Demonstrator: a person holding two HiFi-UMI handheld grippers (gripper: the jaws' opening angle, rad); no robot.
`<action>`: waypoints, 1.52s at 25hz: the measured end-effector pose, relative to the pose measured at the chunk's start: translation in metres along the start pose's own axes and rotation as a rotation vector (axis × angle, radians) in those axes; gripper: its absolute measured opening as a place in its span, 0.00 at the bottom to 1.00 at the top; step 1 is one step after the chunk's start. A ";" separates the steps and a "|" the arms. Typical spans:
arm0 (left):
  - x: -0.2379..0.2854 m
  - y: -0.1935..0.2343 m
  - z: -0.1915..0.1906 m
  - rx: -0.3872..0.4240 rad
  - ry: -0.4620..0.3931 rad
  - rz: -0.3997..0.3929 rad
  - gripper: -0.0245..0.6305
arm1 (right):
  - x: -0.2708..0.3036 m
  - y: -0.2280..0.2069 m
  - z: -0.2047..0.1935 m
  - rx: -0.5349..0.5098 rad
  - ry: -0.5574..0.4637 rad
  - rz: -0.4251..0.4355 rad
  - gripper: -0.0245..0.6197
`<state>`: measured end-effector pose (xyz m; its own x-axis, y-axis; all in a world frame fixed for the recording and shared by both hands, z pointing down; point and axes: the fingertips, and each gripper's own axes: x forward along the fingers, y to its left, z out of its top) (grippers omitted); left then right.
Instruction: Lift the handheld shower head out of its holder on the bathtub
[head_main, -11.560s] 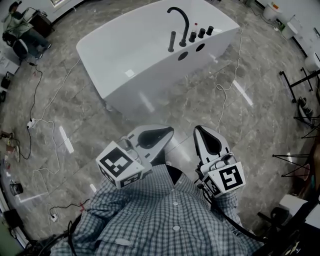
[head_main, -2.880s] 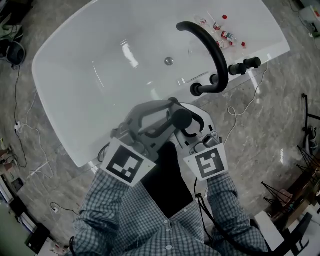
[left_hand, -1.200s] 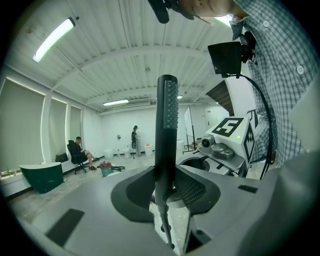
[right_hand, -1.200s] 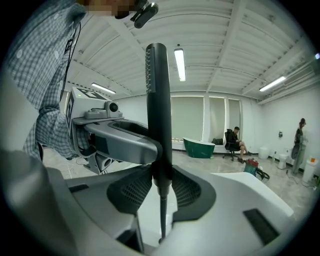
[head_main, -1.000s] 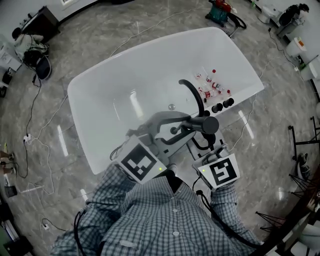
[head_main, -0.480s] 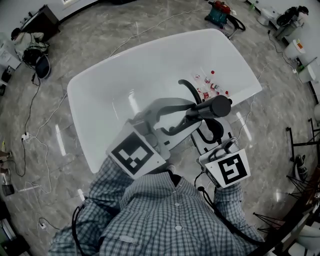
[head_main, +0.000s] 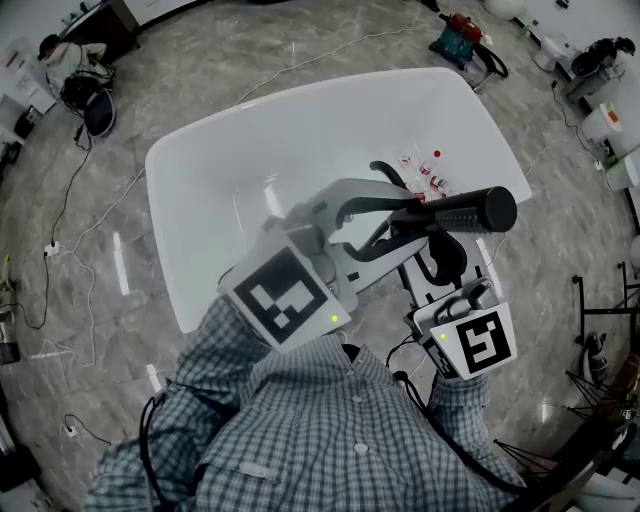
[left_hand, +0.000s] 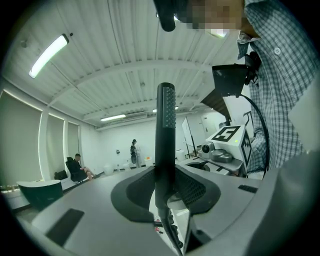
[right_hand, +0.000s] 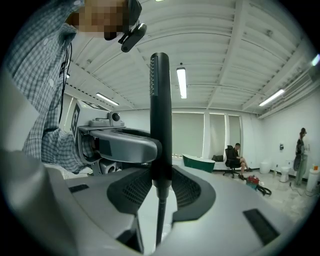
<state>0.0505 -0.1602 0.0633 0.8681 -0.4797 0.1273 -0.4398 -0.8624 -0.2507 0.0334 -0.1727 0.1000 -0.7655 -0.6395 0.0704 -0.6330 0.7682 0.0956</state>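
Head view: 1 white bathtub (head_main: 230, 130) on a grey marble floor (head_main: 560, 150). 1 black handheld shower head (head_main: 470, 212), a straight wand, is held above the tap end of the tub and lies roughly level, its free end pointing to the picture's right. It is clear of the tub rim. Its holder is hidden behind the grippers.

2 grippers, both on the 1 wand:
- left gripper (head_main: 398, 205): jaws closed on the shower head. In the left gripper view the wand stands upright between the 2 dark pads, touching both.
- right gripper (head_main: 425, 240): jaws likewise clamped on the shower head. In the right gripper view the pads press the wand from both sides, near its lower end.

The 2 grips sit just beside each other on the wand. 1 thin hose (right_hand: 160, 220) hangs from the bottom of the wand, down between the jaws.

2 marker cubes: 1 on the left gripper (head_main: 285, 300), 1 on the right (head_main: 473, 343).

1 curved black faucet spout (head_main: 388, 175) shows partly behind the left gripper. A small cluster of bottles (head_main: 425, 172) lies inside the tub near it, some with red caps; too small to count.

Right gripper view, background: 1 seated person (right_hand: 235, 159), 1 standing person (right_hand: 301, 147), 1 dark green tub (right_hand: 200, 162).

Loose cables (head_main: 60, 240) trail on the floor left of the bathtub.
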 end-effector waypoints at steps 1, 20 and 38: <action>0.000 0.000 0.001 0.001 -0.001 0.000 0.23 | 0.000 0.000 0.001 0.000 -0.003 -0.001 0.23; -0.001 0.001 0.005 0.005 0.013 0.016 0.23 | 0.000 0.000 0.006 0.003 -0.009 0.005 0.23; -0.001 -0.002 0.001 -0.010 0.009 -0.003 0.23 | -0.003 0.002 0.001 0.014 0.008 0.001 0.23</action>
<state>0.0513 -0.1578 0.0626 0.8675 -0.4784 0.1366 -0.4394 -0.8655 -0.2404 0.0342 -0.1696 0.0992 -0.7653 -0.6388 0.0789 -0.6338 0.7693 0.0812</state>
